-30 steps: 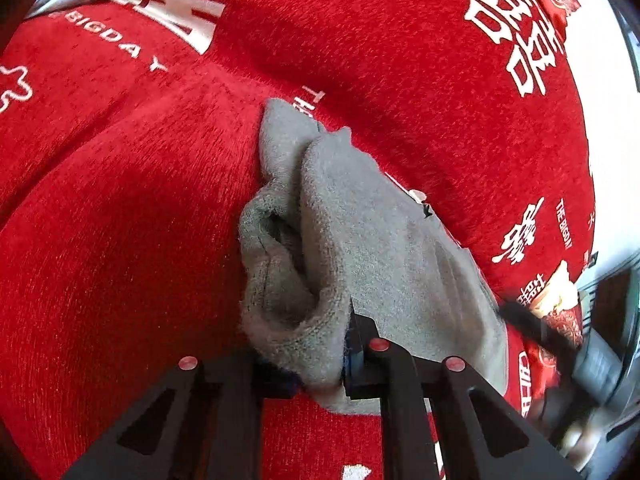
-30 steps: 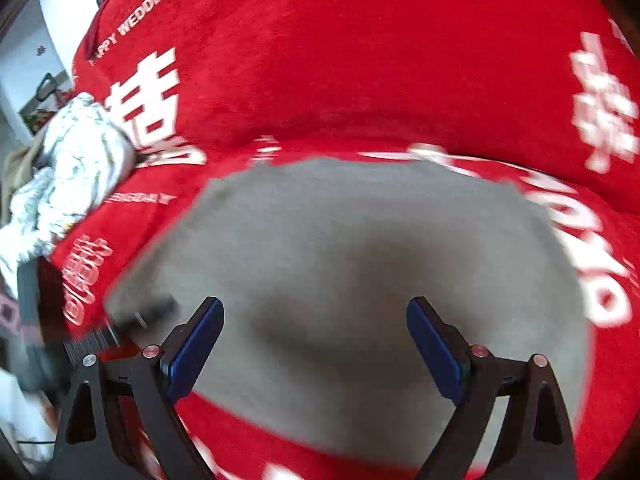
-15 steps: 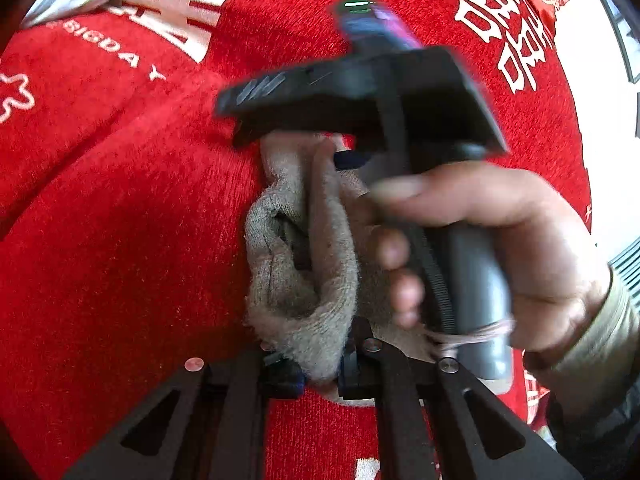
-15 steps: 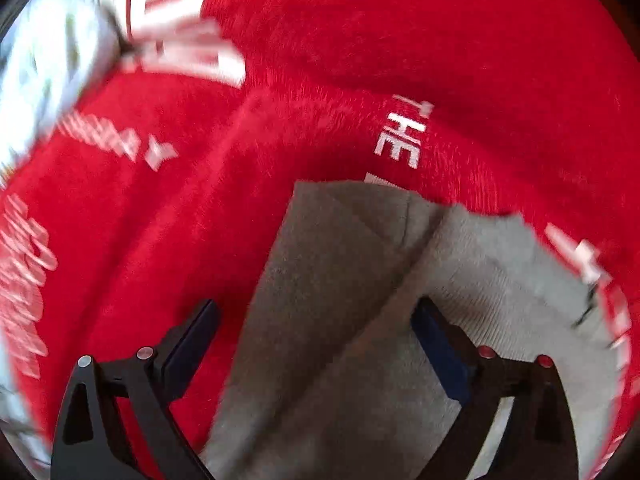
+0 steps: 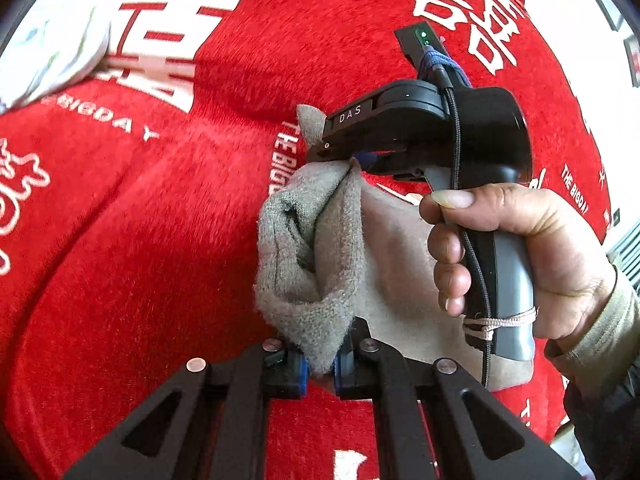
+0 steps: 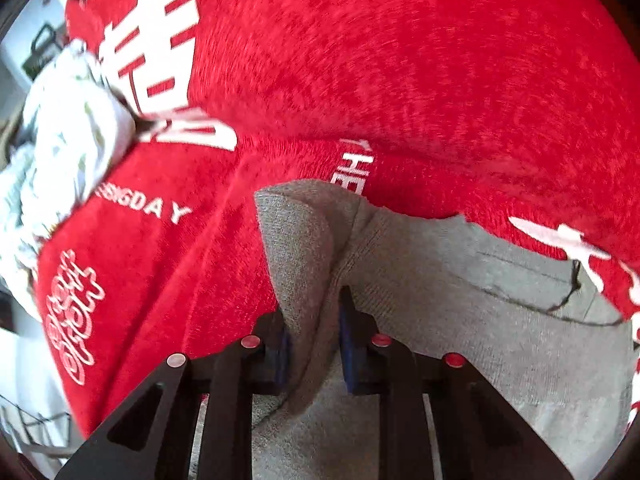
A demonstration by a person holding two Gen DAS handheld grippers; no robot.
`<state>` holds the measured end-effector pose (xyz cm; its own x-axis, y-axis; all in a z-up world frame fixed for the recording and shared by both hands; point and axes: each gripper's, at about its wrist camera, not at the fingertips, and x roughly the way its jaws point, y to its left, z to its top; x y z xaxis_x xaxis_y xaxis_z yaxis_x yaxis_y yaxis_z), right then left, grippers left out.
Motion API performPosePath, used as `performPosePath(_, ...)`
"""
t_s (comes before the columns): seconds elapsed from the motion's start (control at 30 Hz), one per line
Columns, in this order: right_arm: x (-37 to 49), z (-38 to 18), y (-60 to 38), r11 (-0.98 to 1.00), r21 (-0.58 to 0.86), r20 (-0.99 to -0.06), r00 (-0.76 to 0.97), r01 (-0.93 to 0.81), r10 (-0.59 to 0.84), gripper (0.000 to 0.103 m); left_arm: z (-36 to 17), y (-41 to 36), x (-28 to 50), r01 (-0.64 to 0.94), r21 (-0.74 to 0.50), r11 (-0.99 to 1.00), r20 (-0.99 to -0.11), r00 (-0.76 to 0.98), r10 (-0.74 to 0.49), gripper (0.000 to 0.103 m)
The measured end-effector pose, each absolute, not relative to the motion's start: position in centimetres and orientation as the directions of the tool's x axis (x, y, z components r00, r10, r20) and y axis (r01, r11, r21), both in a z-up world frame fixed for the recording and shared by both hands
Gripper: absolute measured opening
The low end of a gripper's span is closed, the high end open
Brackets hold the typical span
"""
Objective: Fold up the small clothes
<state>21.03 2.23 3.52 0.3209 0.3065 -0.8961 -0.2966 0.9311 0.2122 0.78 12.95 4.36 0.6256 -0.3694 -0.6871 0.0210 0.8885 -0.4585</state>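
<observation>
Both grippers bite into a grey garment (image 5: 320, 248) on a red blanket (image 5: 140, 260), the fold barely begun.

The left gripper (image 5: 320, 364) is clamped tight on a bunched near edge of the garment. The right gripper (image 6: 314, 344), whose jaws have just been closing, has a ridge of the same cloth pinched between its pads at the far end; from the left wrist view a person's hand (image 5: 520, 256) grips its handle just above the fabric. The garment lies near the blanket's middle, rumpled on its left side and flat to the right, with no clean crease showing. By the look of it, only the gathering is done: folding over, smoothing and setting down all appear to remain. A pale patterned cloth (image 6: 68, 128) waits at the blanket's far left edge, well apart.
</observation>
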Motion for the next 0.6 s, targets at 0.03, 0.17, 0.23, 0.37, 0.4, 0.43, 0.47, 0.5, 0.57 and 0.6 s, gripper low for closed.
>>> performPosePath(0.03, 21.0, 3.8, 1.9, 0.929, 0.228, -0.892, 0.321, -0.292, 0.32, 0.022, 4.7, 12.8, 0.7, 0.024, -0.453, 0.891, -0.688, 0.626, -0.367, 0.009)
performPosePath(0.17, 20.9, 5.0, 1.3, 0.913, 0.276, -0.866, 0.333, -0.301, 0.372, 0.022, 6.1, 11.8, 0.4, 0.043, -0.421, 0.906, -0.693, 0.629, -0.352, 0.009)
performPosePath(0.23, 20.8, 5.9, 0.2, 0.903, 0.316, -0.848, 0.341, -0.29, 0.406, 0.021, 6.9, 11.0, 0.1, 0.064, -0.397, 0.916, -0.693, 0.633, -0.345, 0.009)
performPosePath(0.37, 20.8, 6.5, -1.9, 0.899, 0.362, -0.833, 0.346, -0.248, 0.431, 0.021, 7.7, 9.7, 0.1, 0.081, -0.385, 0.919, -0.702, 0.621, -0.349, 0.009)
performPosePath(0.4, 20.9, 6.6, -2.3, 0.899, 0.368, -0.831, 0.349, -0.239, 0.433, 0.021, 7.8, 9.4, 0.2, 0.081, -0.378, 0.922, -0.708, 0.616, -0.345, 0.009)
performPosePath(0.43, 20.8, 6.7, -2.8, 0.898, 0.374, -0.829, 0.351, -0.231, 0.435, 0.022, 7.9, 9.0, 0.2, 0.081, -0.366, 0.927, -0.716, 0.611, -0.337, 0.009)
performPosePath(0.47, 20.7, 6.8, -3.3, 0.896, 0.382, -0.825, 0.354, -0.226, 0.441, 0.022, 8.0, 8.6, 0.2, 0.084, -0.353, 0.932, -0.722, 0.609, -0.329, 0.009)
performPosePath(0.5, 20.7, 7.0, -3.8, 0.894, 0.39, -0.821, 0.356, -0.221, 0.446, 0.021, 8.2, 8.3, 0.3, 0.09, -0.34, 0.936, -0.726, 0.607, -0.322, 0.009)
performPosePath(0.57, 20.5, 7.5, -4.8, 0.892, 0.398, -0.814, 0.365, -0.214, 0.451, 0.021, 8.5, 7.3, 0.2, 0.102, -0.315, 0.944, -0.733, 0.606, -0.31, 0.009)
performPosePath(0.6, 20.5, 7.7, -5.2, 0.891, 0.402, -0.812, 0.368, -0.212, 0.454, 0.021, 8.7, 6.8, 0.2, 0.107, -0.303, 0.947, -0.737, 0.603, -0.304, 0.009)
